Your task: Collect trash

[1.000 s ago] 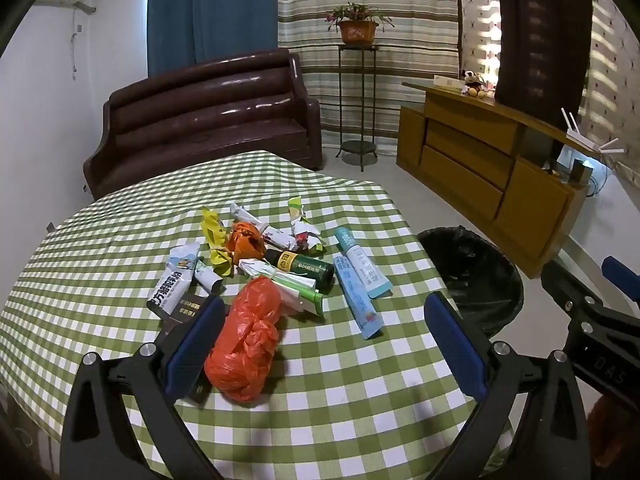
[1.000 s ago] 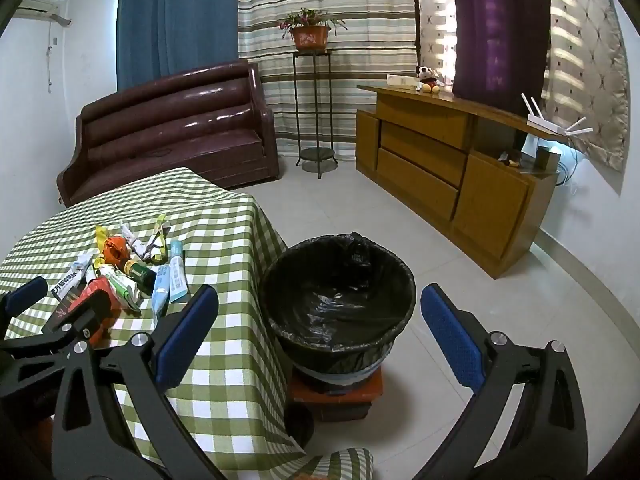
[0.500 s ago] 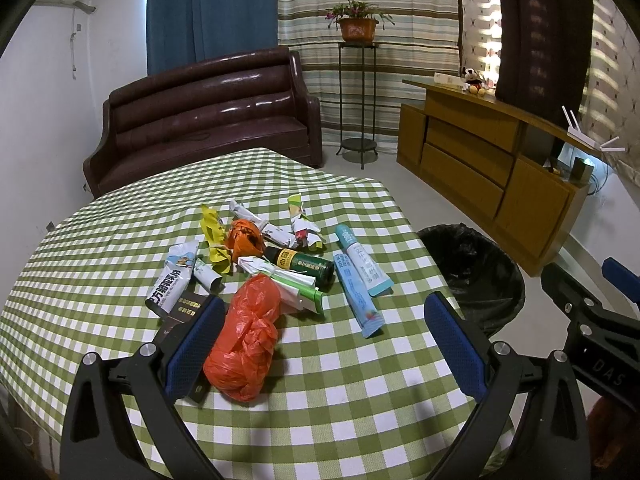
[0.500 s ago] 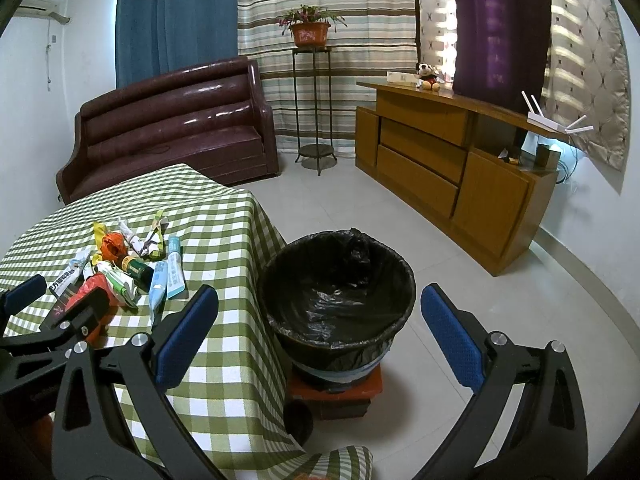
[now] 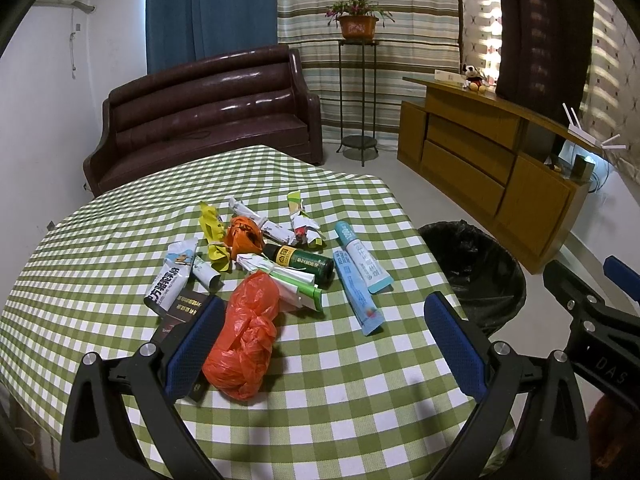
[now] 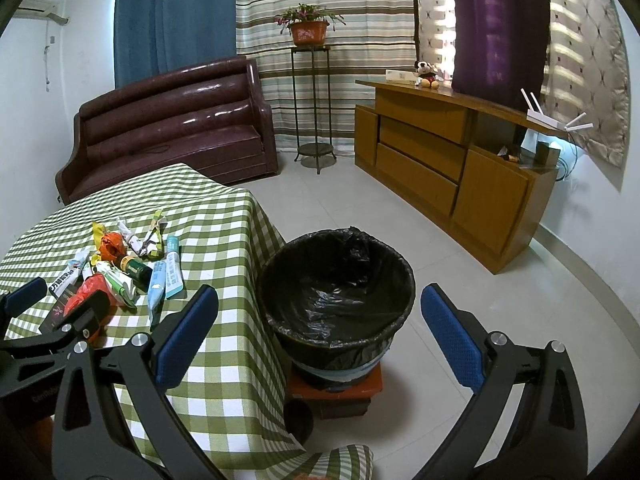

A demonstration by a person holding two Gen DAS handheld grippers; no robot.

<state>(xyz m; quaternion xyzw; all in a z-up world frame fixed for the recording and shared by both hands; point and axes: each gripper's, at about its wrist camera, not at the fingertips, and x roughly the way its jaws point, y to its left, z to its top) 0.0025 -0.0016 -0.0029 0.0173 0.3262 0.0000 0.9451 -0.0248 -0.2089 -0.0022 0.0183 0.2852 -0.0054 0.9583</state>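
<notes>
The left gripper (image 5: 320, 344) hangs with fingers spread wide over the checked worktop (image 5: 360, 400); the red plastic bag (image 5: 244, 340) lies just inside its left finger, the trash pile behind. The right gripper (image 6: 316, 340), also spread wide, frames the black-lined bin (image 6: 336, 300) beside the worktop.

Brown leather sofa (image 5: 208, 116) and wooden sideboard (image 5: 488, 160) before striped curtains (image 5: 368, 4).

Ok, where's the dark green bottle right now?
In the left wrist view the dark green bottle lies on its side mid-pile, between the orange wrapper and the blue tubes.
</notes>
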